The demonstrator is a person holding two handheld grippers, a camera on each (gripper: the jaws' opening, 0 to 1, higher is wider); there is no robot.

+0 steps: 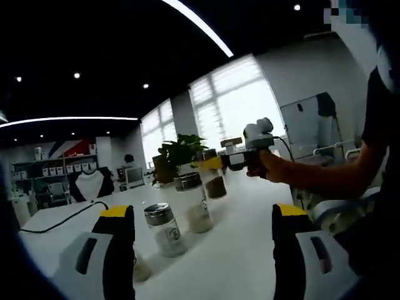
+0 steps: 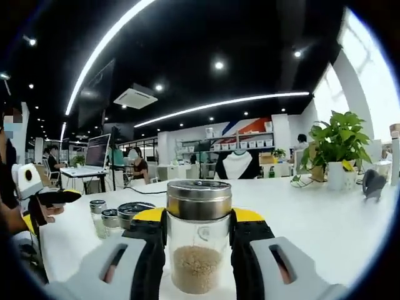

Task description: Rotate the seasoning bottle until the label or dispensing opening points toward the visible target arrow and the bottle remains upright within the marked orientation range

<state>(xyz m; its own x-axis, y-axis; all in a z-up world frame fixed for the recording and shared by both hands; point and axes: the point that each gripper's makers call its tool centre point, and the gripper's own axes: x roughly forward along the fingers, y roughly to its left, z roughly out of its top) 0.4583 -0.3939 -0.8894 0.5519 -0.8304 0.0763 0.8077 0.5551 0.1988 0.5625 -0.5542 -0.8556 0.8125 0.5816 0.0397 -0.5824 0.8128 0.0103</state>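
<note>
— Where's the right gripper sitting?

— From my seat, the right gripper view shows its yellow-tipped jaws closed against both sides of the seasoning bottle, a clear jar with a metal cap and brownish grains in the bottom. It stands upright between them, over the white table.

— And in the other camera?

— In the left gripper view I see that same gripper out ahead, held by the person's hand, forearm stretched roughly level from the right side. The bottle hangs in its jaws, near the potted plant.

— The left gripper?

— Jaws wide apart, nothing between them. It's held low over the table, pointing across it. Two other jars stand just ahead: a capped jar and a taller jar behind it.

— Anything else?

— Small jars cluster at the left in the right gripper view, beside a black cable trailing across the tabletop.
</note>
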